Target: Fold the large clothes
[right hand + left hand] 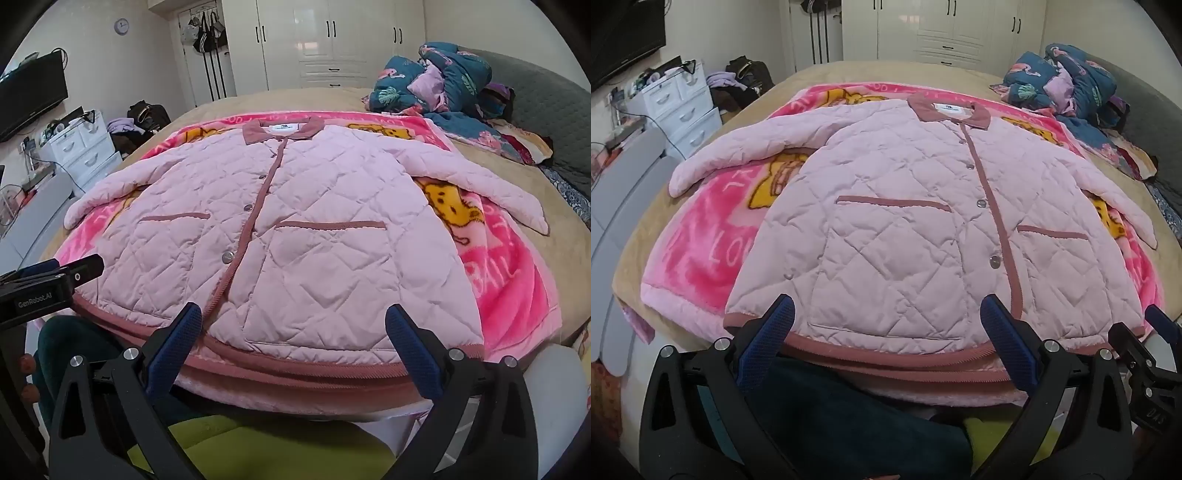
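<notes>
Padding makes the pink quilted jacket (916,229) springy, so any fold may bounce open. Left gripper (886,332) and right gripper (293,332) both gape wide, empty, above its hem; a shallow pinch could slip off.

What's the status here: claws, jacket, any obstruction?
Left claw and right claw open, empty, near hem. Jacket flat, buttoned, sleeves spread on blanket. Nothing on it.

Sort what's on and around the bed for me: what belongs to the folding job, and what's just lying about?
Job:
- pink quilted jacket, spread flat, buttoned
- left tool, open
- right tool, open

Lying about:
- pink cartoon blanket under the jacket
- crumpled flamingo quilt
- white drawer unit
- wardrobe
</notes>
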Motion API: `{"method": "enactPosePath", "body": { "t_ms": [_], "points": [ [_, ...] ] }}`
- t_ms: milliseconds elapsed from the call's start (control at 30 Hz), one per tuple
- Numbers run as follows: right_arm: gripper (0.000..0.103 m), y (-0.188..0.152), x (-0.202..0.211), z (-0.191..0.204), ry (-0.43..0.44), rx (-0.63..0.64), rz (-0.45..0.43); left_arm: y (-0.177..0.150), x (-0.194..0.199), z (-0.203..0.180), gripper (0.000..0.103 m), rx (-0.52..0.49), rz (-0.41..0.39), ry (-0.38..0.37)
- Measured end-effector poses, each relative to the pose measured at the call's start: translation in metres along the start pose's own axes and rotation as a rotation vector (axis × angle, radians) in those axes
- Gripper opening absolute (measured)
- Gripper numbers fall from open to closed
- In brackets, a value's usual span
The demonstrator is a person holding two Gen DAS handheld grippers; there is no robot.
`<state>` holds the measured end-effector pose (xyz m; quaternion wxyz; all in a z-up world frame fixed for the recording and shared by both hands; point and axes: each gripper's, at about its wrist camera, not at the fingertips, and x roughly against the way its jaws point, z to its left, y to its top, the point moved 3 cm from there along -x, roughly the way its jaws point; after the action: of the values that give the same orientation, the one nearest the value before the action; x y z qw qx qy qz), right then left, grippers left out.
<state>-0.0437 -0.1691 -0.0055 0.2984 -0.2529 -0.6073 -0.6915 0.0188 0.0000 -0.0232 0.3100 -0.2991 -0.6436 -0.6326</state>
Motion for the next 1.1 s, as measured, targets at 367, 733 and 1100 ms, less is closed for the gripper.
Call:
{"method": "enactPosePath", "body": {
  "t_ms": [367,733,1100],
  "points": [
    [0.099,0.0,0.0,0.005,-0.018,0.019,-0.008,-0.001,0.0,-0.012,0.094,-0.014,-0.005,-0.009],
    [0.099,-0.002,0.0,0.005,-0.016,0.017,-0.008,-0.002,0.002,-0.007,0.094,-0.015,-0.007,-0.024],
    [0.099,-0.003,0.002,0.006,-0.014,0.017,-0.008,-0.003,0.002,-0.008,0.094,-0.018,-0.008,-0.027]
  ]
}}
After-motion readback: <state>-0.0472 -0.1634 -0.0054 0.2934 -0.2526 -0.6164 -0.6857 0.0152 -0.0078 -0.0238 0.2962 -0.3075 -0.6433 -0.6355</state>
